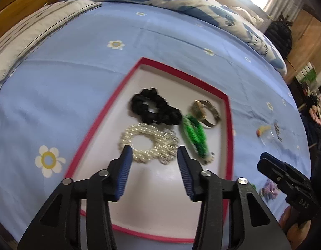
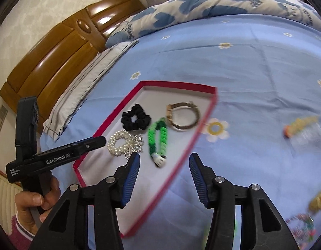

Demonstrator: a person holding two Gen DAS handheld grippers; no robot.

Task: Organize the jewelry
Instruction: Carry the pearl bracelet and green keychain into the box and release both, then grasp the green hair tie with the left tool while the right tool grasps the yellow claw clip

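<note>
With four pieces already lying in the red-rimmed tray (image 2: 182, 88), the loose yellow hair clip (image 2: 302, 125), blurred, lies on the blue sheet (image 2: 254, 73) to the tray's right, nearer the right gripper (image 2: 164, 173), whose jaws, like the left gripper's (image 1: 154, 160), gape half-wide and empty.

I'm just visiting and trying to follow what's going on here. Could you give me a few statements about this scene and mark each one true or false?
1. The black scrunchie lies inside the red-rimmed tray. True.
2. The left gripper is clamped on the pearl bracelet. False: its jaws stand apart with nothing between them, above the tray.
3. The green bracelet lies beside the watch in the tray. True.
4. The right gripper holds the green bracelet. False: its jaws are open and empty.
5. Every piece is already in the tray. False: an orange clip and other pieces lie on the blue sheet.
</note>
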